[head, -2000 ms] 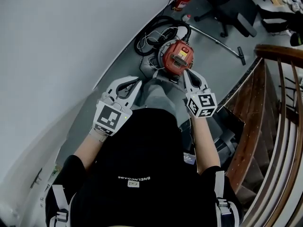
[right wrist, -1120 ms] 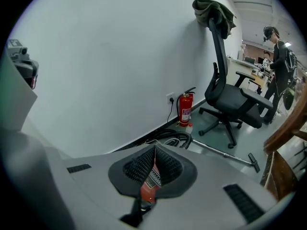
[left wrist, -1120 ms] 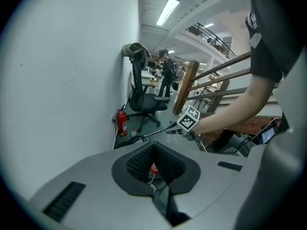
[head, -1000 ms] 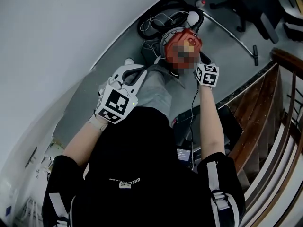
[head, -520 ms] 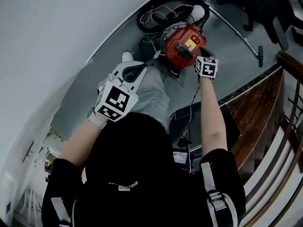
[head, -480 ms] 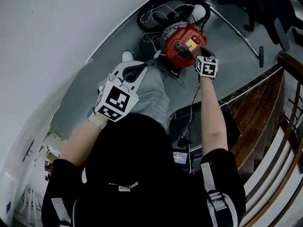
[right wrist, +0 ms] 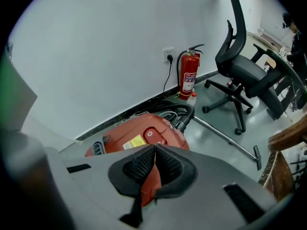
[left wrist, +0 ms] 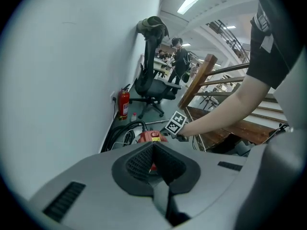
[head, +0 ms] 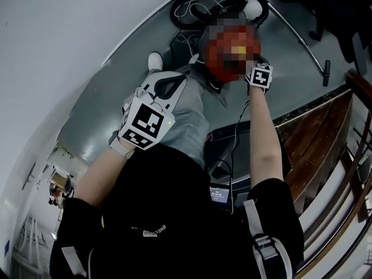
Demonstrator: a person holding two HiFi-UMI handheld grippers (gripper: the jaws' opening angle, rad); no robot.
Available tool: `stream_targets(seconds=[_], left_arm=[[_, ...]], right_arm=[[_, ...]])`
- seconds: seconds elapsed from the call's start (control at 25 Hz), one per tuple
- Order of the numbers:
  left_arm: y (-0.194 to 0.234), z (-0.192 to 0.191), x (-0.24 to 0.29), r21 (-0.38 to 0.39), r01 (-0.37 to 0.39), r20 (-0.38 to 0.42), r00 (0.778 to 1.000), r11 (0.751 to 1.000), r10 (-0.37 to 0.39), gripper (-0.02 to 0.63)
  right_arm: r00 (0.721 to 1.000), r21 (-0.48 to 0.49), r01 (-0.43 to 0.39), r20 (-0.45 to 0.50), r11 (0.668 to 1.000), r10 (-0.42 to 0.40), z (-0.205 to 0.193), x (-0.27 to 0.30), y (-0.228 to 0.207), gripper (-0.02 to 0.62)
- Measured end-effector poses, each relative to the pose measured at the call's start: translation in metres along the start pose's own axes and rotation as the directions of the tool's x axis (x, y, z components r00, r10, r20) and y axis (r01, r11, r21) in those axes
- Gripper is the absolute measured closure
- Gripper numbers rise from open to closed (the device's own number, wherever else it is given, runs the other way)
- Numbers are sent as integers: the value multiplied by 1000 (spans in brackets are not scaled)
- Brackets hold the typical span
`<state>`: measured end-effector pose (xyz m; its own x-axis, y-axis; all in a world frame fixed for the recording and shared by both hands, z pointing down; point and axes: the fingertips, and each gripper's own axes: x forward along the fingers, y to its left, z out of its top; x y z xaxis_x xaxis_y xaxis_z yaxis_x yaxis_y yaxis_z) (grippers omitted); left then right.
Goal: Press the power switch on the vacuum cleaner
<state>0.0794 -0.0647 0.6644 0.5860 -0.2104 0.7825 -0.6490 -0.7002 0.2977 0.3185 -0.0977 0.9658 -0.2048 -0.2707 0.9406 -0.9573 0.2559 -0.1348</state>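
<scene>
The red vacuum cleaner (right wrist: 136, 131) lies on the grey floor by the wall, and in the head view it is partly under a mosaic patch (head: 229, 54). Its round red button (right wrist: 150, 133) and yellow label (right wrist: 134, 141) face up. My right gripper (right wrist: 155, 147) is shut and empty, its tips just over the cleaner's top close to the label; I cannot tell whether they touch. In the head view the right gripper (head: 257, 74) is stretched out at the cleaner's right side. My left gripper (head: 168, 85) is shut and empty, held back near my body; the cleaner (left wrist: 148, 137) shows beyond its tips.
A black hose (right wrist: 184, 114) and a metal wand (right wrist: 225, 138) run from the cleaner across the floor. A fire extinguisher (right wrist: 188, 78) stands at the wall and an office chair (right wrist: 244, 71) beyond it. A wooden stair rail (head: 325, 150) is on my right.
My right arm has stretched forward, carrying its shut gripper from beside the cleaner onto its top. The left gripper has stayed near my body.
</scene>
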Motion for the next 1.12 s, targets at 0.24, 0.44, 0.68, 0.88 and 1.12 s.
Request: stream_targets(seconds=[0.24,0.44,0.68,0.88,1.12], left_arm=[[-1,-4,16,-22,8,-3,1000,1000,-8,591],[1,-5,20,-40,7,-6,1000,999,-8,591],[0,-6,26,-46,12,-3,1000,999,-12,591],[-3,-7,29,-53,17,-2,1000,998,-17,591],[-6,-1,24,-43,14,6,1000,999,-14,591]], right_arm=[[1000,-27,-2,-30,1000,1,4,20,-4,567],[999,-36,-12,-51,999,10,2,29,-5,566],[998,-50,-13,-55,999,11,1,31,-6,566],[995,-34,0,-96,999,-3,-3,35,-10,566],[996,-21,0,-93,1000,-2,1,27,-7,566]])
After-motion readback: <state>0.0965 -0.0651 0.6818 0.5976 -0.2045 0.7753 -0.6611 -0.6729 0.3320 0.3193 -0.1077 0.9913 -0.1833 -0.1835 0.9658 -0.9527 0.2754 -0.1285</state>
